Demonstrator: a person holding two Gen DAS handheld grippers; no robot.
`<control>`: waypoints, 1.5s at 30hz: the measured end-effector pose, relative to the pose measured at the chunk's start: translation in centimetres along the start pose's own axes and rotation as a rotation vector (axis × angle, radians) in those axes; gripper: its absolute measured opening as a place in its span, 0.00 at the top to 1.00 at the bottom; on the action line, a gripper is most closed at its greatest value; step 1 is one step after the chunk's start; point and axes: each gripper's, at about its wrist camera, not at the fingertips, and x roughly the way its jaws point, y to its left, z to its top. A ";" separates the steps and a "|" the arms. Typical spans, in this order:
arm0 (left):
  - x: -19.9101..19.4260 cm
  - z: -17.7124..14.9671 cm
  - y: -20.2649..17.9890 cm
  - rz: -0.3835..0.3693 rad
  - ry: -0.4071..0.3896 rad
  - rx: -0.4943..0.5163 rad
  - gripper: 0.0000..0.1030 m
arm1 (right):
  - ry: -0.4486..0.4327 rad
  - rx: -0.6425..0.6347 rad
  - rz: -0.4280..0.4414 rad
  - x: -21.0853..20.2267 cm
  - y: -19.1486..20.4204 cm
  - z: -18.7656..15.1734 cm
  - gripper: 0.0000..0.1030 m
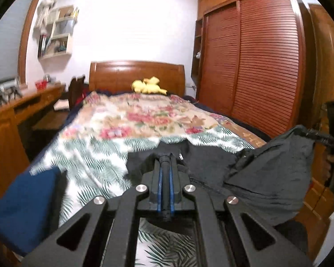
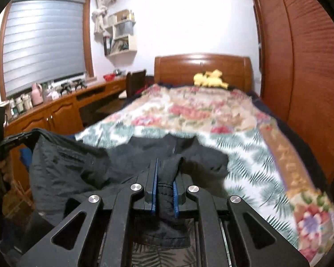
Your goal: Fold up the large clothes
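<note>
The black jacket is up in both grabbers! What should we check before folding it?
1. Left gripper pinches the black jacket: ok, fabric is clamped between its blue pads.
2. Right gripper pinches it too: ok, a fold of cloth sits between the pads.
3. Jacket fully off the bed: not ok, its far part lies on the leaf-print cover.
4. Jacket hangs flat between the grippers: not ok, it sags and bunches.
5. Yellow plush toy clear of the folding spot: ok, it lies by the headboard.
6. Zipper closed: cannot tell.
</note>
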 end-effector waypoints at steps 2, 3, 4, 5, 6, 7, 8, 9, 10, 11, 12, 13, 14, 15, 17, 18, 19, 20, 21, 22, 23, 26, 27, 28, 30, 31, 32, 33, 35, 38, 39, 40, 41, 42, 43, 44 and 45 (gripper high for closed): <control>-1.3 1.4 -0.4 -0.006 -0.028 0.009 0.98 | -0.025 0.002 0.002 -1.4 -0.3 0.8 0.92; -2.0 1.9 -0.6 -0.003 -0.040 0.011 0.98 | -0.038 0.000 0.000 -2.3 -0.1 1.3 0.92; -2.8 2.3 -0.7 -0.005 -0.055 0.012 0.98 | -0.052 -0.007 -0.001 -3.3 0.0 1.7 0.92; -3.7 2.8 -0.9 -0.008 -0.070 0.016 0.98 | -0.069 -0.011 -0.005 -4.4 0.2 2.0 0.92; -4.8 3.3 -1.1 -0.009 -0.089 0.014 0.98 | -0.084 -0.020 -0.004 -5.6 0.4 2.4 0.92; -5.8 3.8 -1.3 -0.011 -0.107 0.022 0.98 | -0.099 -0.027 -0.006 -6.7 0.6 2.7 0.92; -7.0 4.2 -1.6 -0.004 -0.127 0.029 0.98 | -0.111 -0.032 -0.008 -7.6 0.8 3.0 0.92; -7.7 4.4 -1.9 0.006 -0.140 0.034 0.98 | -0.123 -0.035 0.001 -8.7 0.9 3.3 0.92; -8.6 4.7 -2.2 0.018 -0.153 0.044 0.98 | -0.141 -0.033 0.012 -9.9 1.0 3.5 0.92; -9.3 4.9 -2.4 0.025 -0.166 0.053 0.98 | -0.170 -0.034 0.016 -11.4 1.1 3.8 0.92; -9.3 5.0 -2.4 0.029 -0.167 0.056 0.97 | -0.188 -0.044 0.017 -12.4 1.4 3.9 0.92; -9.1 5.0 -2.4 0.039 -0.163 0.064 0.97 | -0.195 -0.052 0.016 -13.0 1.5 3.9 0.92; -8.4 4.9 -2.4 0.052 -0.149 0.074 0.97 | -0.200 -0.054 0.012 -13.3 1.5 3.8 0.92; -7.5 4.8 -2.2 0.057 -0.133 0.076 0.97 | -0.193 -0.051 0.010 -13.0 1.2 3.5 0.92; -4.9 4.1 -1.6 0.058 -0.088 0.068 0.97 | -0.161 -0.038 -0.001 -11.3 0.3 2.7 0.92; -2.8 3.6 -1.0 0.062 -0.054 0.060 0.97 | -0.141 -0.028 -0.008 -10.1 -0.3 2.2 0.92; -1.4 3.3 -0.8 0.066 -0.034 0.056 0.97 | -0.113 -0.015 -0.017 -8.5 -1.2 1.6 0.92; 0.6 2.9 -0.3 0.074 -0.010 0.052 0.97 | -0.084 -0.001 -0.030 -6.7 -2.2 0.8 0.92; 2.9 2.5 0.2 0.090 0.017 0.049 0.97 | -0.062 0.010 -0.041 -5.1 -3.0 0.1 0.92; 4.7 2.2 0.6 0.105 0.035 0.048 0.97 | -0.032 0.024 -0.057 -2.8 -4.0 -0.7 0.92; 7.0 1.9 1.2 0.136 0.057 0.053 0.97 | -0.013 0.033 -0.067 -1.3 -4.8 -1.3 0.92; 11.5 1.4 1.8 0.193 0.102 0.063 0.97 | 0.023 0.059 -0.093 2.4 -7.1 -2.0 0.92; 12.3 1.4 2.0 0.185 0.112 0.055 0.97 | 0.031 0.072 -0.096 3.1 -7.7 -1.9 0.92; 13.4 1.6 2.4 0.158 0.129 0.033 0.97 | 0.040 0.072 -0.098 4.2 -8.4 -1.8 0.92; 15.0 1.8 2.8 0.136 0.145 0.002 0.97 | 0.059 0.041 -0.111 6.2 -8.7 -1.3 0.92; 15.9 1.8 2.8 0.141 0.147 0.004 0.97 | 0.065 0.032 -0.125 6.7 -9.0 -1.3 0.92; 16.4 1.8 2.9 0.145 0.150 0.006 0.97 | 0.075 0.023 -0.134 7.8 -9.2 -1.2 0.92; 17.2 1.8 2.9 0.145 0.156 0.005 0.97 | 0.083 0.021 -0.135 8.7 -9.4 -1.1 0.92; 18.6 1.8 3.2 0.138 0.168 -0.005 0.97 | 0.102 0.016 -0.144 10.8 -10.0 -1.0 0.92; 20.4 1.5 3.3 0.140 0.189 -0.010 0.96 | 0.136 0.017 -0.165 13.9 -11.0 -1.2 0.92; 20.7 1.2 3.5 0.140 0.195 -0.009 0.96 | 0.148 0.023 -0.169 14.8 -11.4 -1.4 0.92; 21.3 0.9 3.5 0.138 0.204 -0.011 0.96 | 0.166 0.035 -0.175 16.1 -11.9 -1.7 0.92; 21.9 0.5 3.6 0.134 0.216 -0.016 0.96 | 0.176 0.044 -0.180 17.0 -12.2 -2.0 0.92; 22.3 0.3 3.8 0.132 0.228 -0.017 0.96 | 0.189 0.060 -0.188 18.0 -12.7 -2.5 0.92; 22.7 -0.1 3.8 0.129 0.239 -0.013 0.95 | 0.192 0.067 -0.188 18.4 -12.8 -2.7 0.92; 23.0 -0.6 3.6 0.122 0.249 -0.005 0.95 | 0.199 0.068 -0.188 19.1 -12.9 -3.0 0.92; 23.3 -0.8 3.6 0.118 0.259 0.005 0.95 | 0.207 0.064 -0.187 19.7 -12.8 -3.2 0.92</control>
